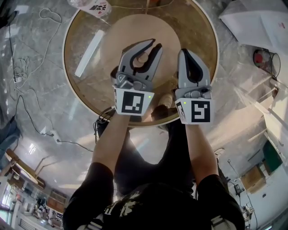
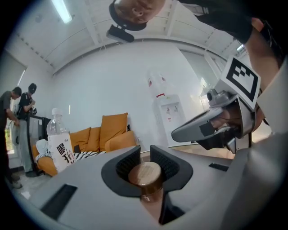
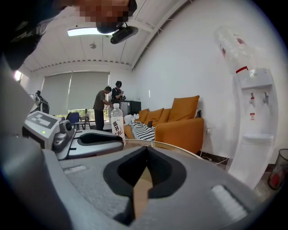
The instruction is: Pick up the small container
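A small brown container with a round wooden lid (image 1: 143, 57) stands on the wooden disc of the round table (image 1: 198, 27). My left gripper (image 1: 153, 44) reaches over it, and the container sits between its two jaws. In the left gripper view the lid (image 2: 145, 173) is wedged between the dark ribbed pads (image 2: 128, 164), which touch it on both sides; my left gripper (image 2: 145, 155) is shut on it. My right gripper (image 1: 185, 52) hovers just to the right, apart from the container. In the right gripper view its jaws (image 3: 146, 150) meet with nothing between them.
A labelled water bottle (image 1: 92, 5) stands at the table's far edge, and a flat white strip (image 1: 89, 54) lies on the left of the glass top. Cables (image 1: 27, 90) trail over the floor at the left. An orange sofa (image 3: 180, 126) and a water dispenser (image 3: 252, 126) stand by the wall.
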Tool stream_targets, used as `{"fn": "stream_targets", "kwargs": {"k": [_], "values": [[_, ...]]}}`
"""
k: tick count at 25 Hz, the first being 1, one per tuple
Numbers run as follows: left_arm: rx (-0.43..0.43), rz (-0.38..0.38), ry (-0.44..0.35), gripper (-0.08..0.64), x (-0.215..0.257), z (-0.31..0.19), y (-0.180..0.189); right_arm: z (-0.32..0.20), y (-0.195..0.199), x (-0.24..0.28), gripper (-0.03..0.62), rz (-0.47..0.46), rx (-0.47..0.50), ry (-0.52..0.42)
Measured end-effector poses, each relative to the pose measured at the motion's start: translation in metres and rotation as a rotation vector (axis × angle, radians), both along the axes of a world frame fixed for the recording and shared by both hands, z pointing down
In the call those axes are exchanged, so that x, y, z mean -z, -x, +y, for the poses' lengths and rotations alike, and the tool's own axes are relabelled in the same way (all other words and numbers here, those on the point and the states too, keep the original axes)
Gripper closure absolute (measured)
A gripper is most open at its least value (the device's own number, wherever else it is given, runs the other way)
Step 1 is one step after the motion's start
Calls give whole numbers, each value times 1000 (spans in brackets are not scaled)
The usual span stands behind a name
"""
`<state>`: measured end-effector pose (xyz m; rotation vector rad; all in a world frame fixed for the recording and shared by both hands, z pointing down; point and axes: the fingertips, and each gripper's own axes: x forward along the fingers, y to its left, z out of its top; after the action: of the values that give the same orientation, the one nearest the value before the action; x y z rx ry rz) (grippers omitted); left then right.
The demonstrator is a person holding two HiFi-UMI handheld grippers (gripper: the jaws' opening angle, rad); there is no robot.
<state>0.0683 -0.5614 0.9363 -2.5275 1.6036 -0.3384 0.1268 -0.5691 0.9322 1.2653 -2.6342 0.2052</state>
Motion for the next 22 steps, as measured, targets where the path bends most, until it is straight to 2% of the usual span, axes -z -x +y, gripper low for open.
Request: {"fn": "stream_targets", "kwargs": {"k": [3, 8, 14, 22], "values": [[-13, 28, 31, 482, 4, 1, 3, 1, -5, 3, 595, 2, -13, 10], [-41, 11, 63, 482, 23, 5, -5, 2, -9, 24, 596, -4, -27, 14], [-68, 2, 109, 483, 67, 12, -11, 9, -12, 66, 597, 3, -44, 38], [-76, -8, 64, 483, 161, 13, -18, 14, -14, 147, 595, 11, -35, 18]]}}
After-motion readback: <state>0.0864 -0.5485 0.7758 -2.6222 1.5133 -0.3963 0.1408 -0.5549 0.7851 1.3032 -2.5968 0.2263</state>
